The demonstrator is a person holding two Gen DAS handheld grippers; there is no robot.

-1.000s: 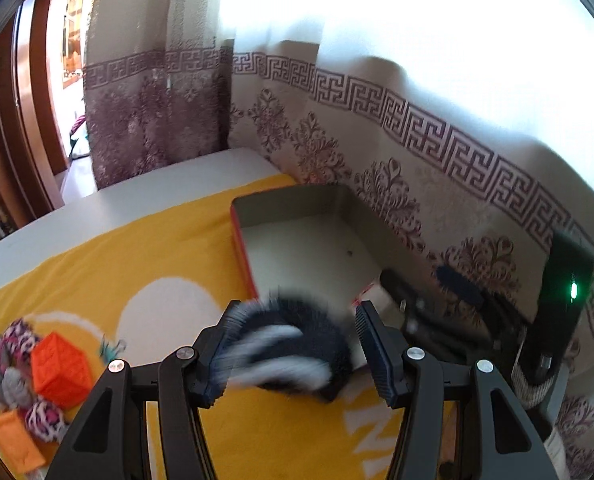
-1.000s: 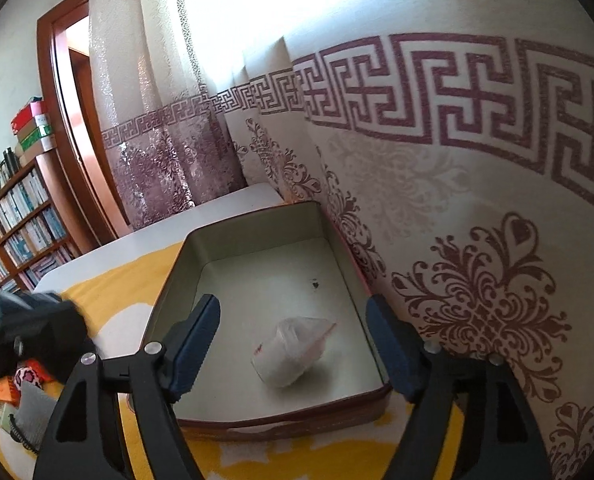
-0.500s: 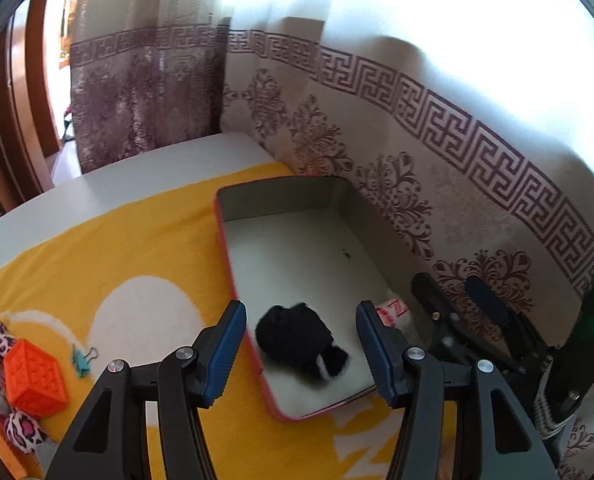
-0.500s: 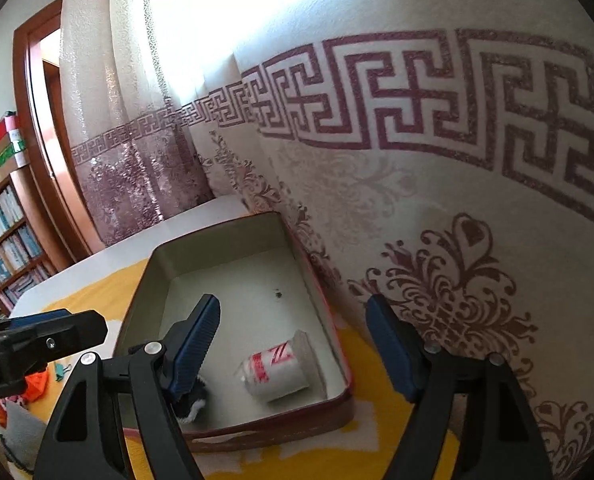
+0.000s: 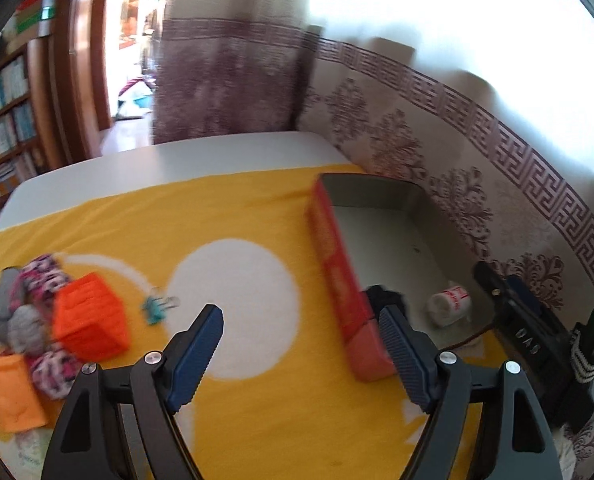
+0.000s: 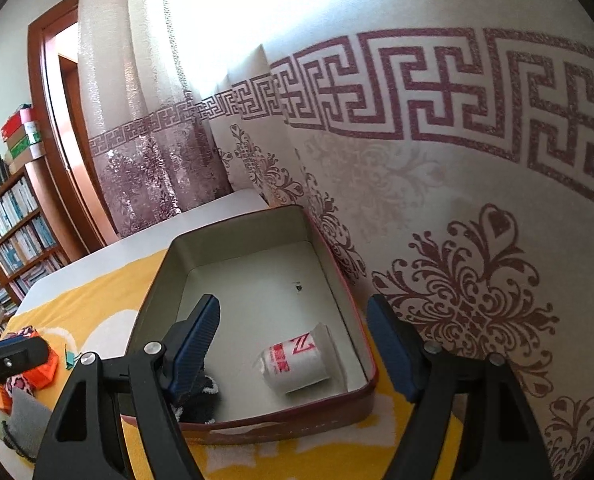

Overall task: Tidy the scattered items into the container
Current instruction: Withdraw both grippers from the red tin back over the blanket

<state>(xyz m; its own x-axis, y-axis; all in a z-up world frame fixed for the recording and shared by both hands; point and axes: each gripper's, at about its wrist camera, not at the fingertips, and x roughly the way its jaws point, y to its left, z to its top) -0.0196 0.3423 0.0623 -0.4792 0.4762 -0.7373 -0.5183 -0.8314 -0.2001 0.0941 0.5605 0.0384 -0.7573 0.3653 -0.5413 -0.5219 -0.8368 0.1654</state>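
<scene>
- Left gripper (image 5: 299, 354): fingers apart, empty; 1 second ago I had the black-and-white fuzzy item between them; I have since let it go and swung toward the pile.
- Fuzzy item (image 6: 201, 398): now in the container (image 6: 257, 220), near corner, apart from the paper cup (image 6: 297, 360); 2 things stowed.
- Right gripper (image 6: 293, 350): fingers apart, empty, hovering over the container.
- Outstanding on the yellow cloth (image 5: 257, 220): orange cube (image 5: 91, 318), teal clip (image 5: 159, 308), patterned socks (image 5: 43, 276), grey socks (image 5: 25, 330), orange pouch (image 5: 9, 392).
- Judgement: drop complete; next pick likely from that pile.

A white table (image 5: 145, 164) carries a yellow cloth (image 5: 257, 220) spread directly on it.
</scene>
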